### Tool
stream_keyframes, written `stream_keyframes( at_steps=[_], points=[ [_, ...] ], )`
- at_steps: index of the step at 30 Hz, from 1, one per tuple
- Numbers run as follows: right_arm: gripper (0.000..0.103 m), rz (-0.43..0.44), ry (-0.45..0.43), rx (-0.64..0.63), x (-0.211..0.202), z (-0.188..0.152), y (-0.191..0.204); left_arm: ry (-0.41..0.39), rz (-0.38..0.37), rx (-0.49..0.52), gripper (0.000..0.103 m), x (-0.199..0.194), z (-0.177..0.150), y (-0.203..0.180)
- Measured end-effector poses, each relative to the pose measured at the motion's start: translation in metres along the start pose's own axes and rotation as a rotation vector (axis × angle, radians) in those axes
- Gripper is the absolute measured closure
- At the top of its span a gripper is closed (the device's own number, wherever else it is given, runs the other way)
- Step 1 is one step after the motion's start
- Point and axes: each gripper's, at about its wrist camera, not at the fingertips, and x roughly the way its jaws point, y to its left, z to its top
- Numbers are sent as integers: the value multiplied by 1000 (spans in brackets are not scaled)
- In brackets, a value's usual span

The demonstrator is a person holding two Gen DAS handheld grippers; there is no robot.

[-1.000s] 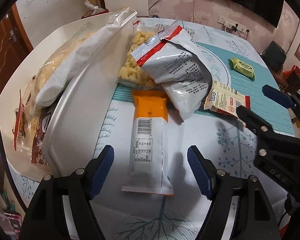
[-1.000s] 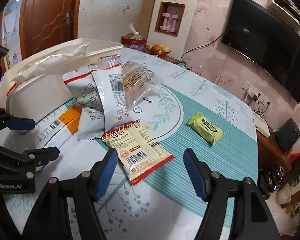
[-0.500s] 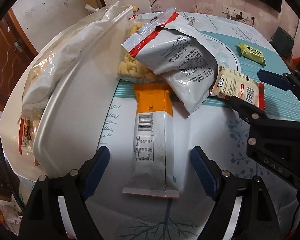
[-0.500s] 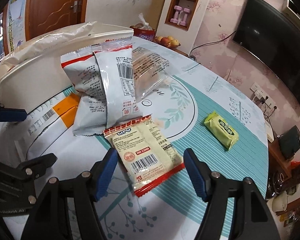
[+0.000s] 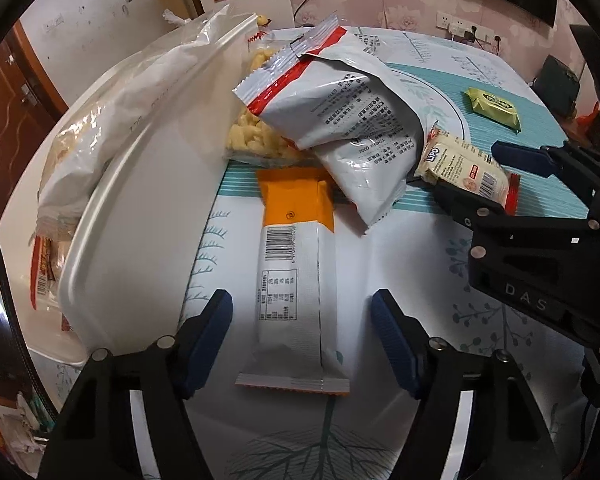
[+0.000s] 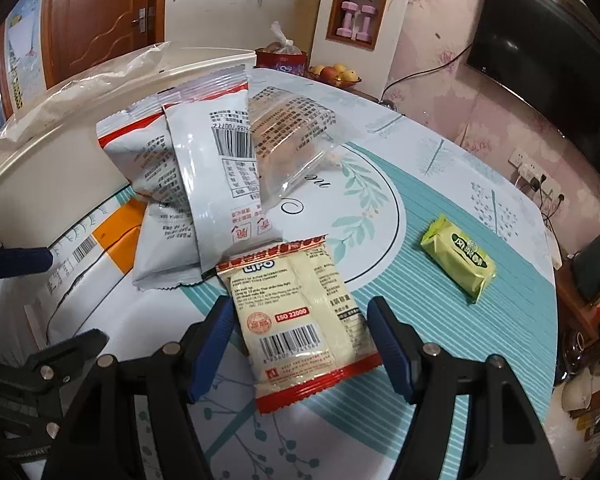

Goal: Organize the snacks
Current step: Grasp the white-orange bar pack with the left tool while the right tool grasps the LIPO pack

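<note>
Snacks lay all over the counter (image 6: 480,200), which had a cloth with leaves and blue-green stripes on it. My left gripper (image 5: 302,326) pointed down at a long white and orange packet (image 5: 294,280) that lay flat on the cloth. Its jaws were closing in, one on each side of the packet, but the blue pads (image 5: 210,334) did not touch it. There was a gap on both sides. My right gripper (image 6: 298,338) was over a small yellow cracker packet (image 6: 300,320) with red ends and a bar code. Its jaws stood apart, with the packet between them, and I could see space on each side of it, so nothing was held. Just past the cracker packet were two white bags with red strips (image 6: 204,184), one leaning on the other. A clear bag of brown snacks (image 6: 296,136) sat behind them. In my left view, a clear bag of pale puffs (image 5: 256,136) peeked out from under the white bags. A little green packet (image 6: 458,258) lay alone on the striped part, well apart from the rest. On the left side of the counter stood a big white bin (image 5: 140,216). It had a large clear bag (image 5: 112,120) sticking out over its rim.
</note>
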Motion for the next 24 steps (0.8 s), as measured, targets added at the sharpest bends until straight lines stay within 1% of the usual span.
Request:
stream_keyframes(
  at_steps=[2,5,7,11,13,17,24],
  points=[
    [34,7,10,17,1,1,-2,-1,-18,3,41,-3,-3,1],
    [35,6,27,43,1,1,-4,0,-34,10,45,-4,-3,2],
    [37,-3,35,45,-1,0,-3,3,-44,9,47,-3,-3,2],
    [39,-21,45,38,-6,-3,2,-1,-69,40,62,-5,-3,-2],
    [42,-20,51,46,-10,-7,3,-5,-63,60,62,-5,-2,-6],
    [43,-32,64,93,-17,-14,2,0,-75,61,63,-5,0,-6],
    [45,-57,87,248,-34,-28,-9,19,-89,81,64,-7,-4,-5]
  ],
)
